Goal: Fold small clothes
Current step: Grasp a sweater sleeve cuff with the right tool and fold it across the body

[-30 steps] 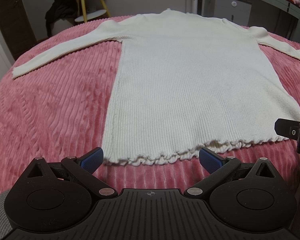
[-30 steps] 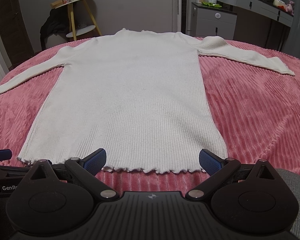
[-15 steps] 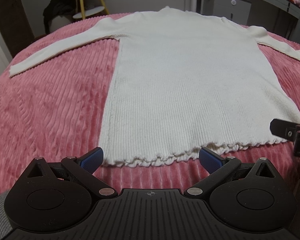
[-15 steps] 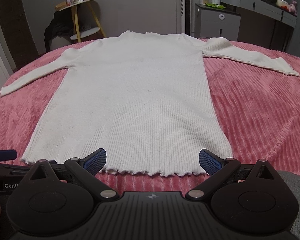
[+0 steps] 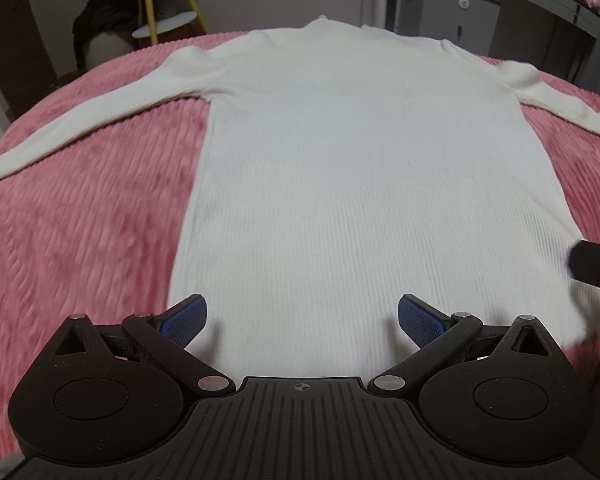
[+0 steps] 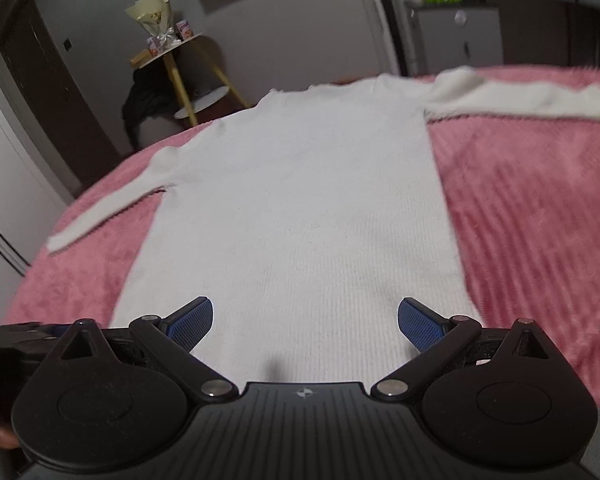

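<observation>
We see our left gripper (image 5: 299, 317) spread wide, empty, its blue pads over the sweater's (image 5: 360, 168) lower body; our right gripper (image 6: 305, 319) is likewise spread and empty. No writing is readable now. A second ago both sat short of the ruffled hem; now they have advanced over it. The white sweater lies flat, sleeves out, on the pink bedspread (image 5: 80, 220).
</observation>
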A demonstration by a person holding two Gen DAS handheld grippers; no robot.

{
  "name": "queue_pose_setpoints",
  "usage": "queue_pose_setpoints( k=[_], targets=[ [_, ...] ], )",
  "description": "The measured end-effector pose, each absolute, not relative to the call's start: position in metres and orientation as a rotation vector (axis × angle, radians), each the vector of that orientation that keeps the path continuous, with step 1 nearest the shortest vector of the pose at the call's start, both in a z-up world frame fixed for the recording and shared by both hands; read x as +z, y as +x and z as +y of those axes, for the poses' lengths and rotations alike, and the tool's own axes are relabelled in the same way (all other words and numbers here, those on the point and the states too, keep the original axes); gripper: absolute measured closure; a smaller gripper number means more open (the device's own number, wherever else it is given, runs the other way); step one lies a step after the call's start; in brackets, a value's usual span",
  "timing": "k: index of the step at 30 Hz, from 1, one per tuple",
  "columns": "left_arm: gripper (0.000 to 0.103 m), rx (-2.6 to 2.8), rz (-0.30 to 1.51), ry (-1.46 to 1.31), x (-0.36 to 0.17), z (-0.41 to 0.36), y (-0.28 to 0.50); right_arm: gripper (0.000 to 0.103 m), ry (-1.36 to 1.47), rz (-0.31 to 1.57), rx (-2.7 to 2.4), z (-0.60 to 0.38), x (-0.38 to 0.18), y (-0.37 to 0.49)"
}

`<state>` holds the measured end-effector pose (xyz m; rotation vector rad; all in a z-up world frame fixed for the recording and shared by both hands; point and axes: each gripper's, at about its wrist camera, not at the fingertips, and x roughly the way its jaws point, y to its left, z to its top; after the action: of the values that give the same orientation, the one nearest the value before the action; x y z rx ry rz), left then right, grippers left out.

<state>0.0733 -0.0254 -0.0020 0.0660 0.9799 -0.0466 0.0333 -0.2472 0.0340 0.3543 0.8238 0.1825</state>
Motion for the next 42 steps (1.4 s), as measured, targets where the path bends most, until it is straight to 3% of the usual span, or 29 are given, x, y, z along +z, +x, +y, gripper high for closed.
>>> queue_pose_setpoints(
  k=[8,9,11,13,20,23,26,31,36,42],
  targets=[
    [0.0,-0.01,0.907,-0.004,-0.008,-0.043,0.153,0.004,0.739,0.563,-0.027,-0.41,0.023,0.103],
    [0.0,-0.001,0.9,-0.026,-0.009,-0.045,0.164,0.008,0.78,0.539,-0.098,-0.437,0.016,0.114],
    [0.0,0.01,0.887,-0.081,-0.012,-0.045,0.186,0.025,0.858,0.508,-0.21,-0.488,0.003,0.136],
    [0.0,0.022,0.872,-0.132,-0.016,-0.045,0.205,0.05,0.955,0.489,-0.316,-0.536,-0.013,0.154],
    [0.0,0.091,0.836,-0.157,-0.036,-0.046,0.242,0.06,1.16,0.4,-0.565,-0.637,-0.057,0.188],
    [0.0,0.079,0.827,-0.107,-0.039,-0.05,0.243,0.072,1.176,0.38,-0.585,-0.656,-0.069,0.196],
    [0.0,0.053,0.825,-0.084,-0.04,-0.053,0.242,0.097,1.164,0.376,-0.613,-0.667,-0.075,0.204],
    [0.0,0.028,0.827,-0.101,-0.036,-0.05,0.24,0.097,0.887,0.356,-0.556,-0.64,-0.029,0.224],
    [0.0,-0.009,0.835,-0.185,-0.027,-0.036,0.24,0.097,0.559,0.31,-0.256,-0.53,0.036,0.244],
    [0.0,-0.104,0.796,-0.355,-0.01,-0.014,0.244,0.097,0.424,0.342,0.09,-0.381,0.037,0.261]
  ],
)
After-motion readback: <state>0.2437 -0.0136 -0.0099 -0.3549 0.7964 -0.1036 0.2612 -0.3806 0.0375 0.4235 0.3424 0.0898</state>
